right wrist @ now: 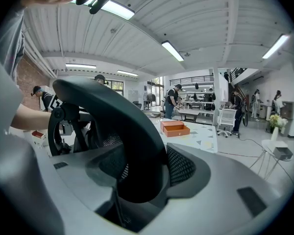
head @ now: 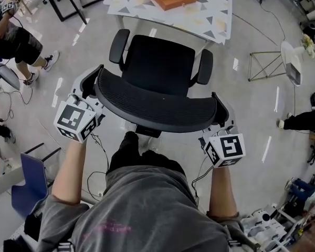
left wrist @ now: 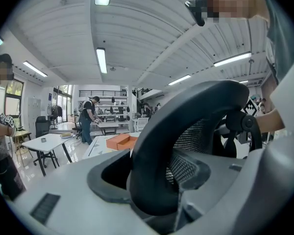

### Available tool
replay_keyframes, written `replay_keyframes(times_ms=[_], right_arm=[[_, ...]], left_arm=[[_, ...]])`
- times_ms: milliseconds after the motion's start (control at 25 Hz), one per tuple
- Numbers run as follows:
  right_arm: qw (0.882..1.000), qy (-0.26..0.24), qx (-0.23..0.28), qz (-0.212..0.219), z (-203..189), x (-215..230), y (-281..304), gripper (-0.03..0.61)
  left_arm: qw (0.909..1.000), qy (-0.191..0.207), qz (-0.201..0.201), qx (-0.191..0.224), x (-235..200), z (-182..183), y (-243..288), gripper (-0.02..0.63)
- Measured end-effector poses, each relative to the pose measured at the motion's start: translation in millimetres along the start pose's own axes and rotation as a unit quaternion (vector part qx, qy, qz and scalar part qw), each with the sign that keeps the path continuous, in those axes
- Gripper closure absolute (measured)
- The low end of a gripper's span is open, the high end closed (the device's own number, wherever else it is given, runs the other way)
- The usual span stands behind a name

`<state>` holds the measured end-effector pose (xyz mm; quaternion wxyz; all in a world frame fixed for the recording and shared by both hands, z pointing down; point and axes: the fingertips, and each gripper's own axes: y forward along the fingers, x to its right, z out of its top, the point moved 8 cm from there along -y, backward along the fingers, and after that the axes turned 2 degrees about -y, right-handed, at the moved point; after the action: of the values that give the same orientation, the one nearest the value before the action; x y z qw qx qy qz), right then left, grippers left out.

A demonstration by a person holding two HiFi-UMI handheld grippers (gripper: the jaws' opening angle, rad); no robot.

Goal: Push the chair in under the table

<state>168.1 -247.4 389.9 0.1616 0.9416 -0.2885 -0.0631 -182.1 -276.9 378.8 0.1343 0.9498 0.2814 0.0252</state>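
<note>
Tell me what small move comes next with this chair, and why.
Probably push straight forward with both grippers. The left gripper and right gripper each clamp an end of the backrest, and the seat sits almost wholly outside the table.

No word, number or brand can be read in any view. The cubes on the left gripper (head: 93, 83) and the right gripper (head: 220, 110) carry only black-and-white square marker patterns, with no letters. The pink print on the person's grey shirt (head: 111, 228), lower middle of the head view, is too blurred to read.
</note>
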Motion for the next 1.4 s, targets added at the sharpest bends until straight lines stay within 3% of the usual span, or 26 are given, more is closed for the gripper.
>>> replay_keyframes(times_ms=[880, 1400], right_arm=[[0.998, 0.024, 0.002, -0.066, 41, 9, 112, 0.344], [0.997, 0.023, 0.003, -0.077, 57, 32, 155, 0.344]], left_arm=[[0.999, 0.018, -0.041, -0.004, -118, 28, 81, 0.379], [0.999, 0.02, -0.04, -0.007, -151, 42, 121, 0.379]])
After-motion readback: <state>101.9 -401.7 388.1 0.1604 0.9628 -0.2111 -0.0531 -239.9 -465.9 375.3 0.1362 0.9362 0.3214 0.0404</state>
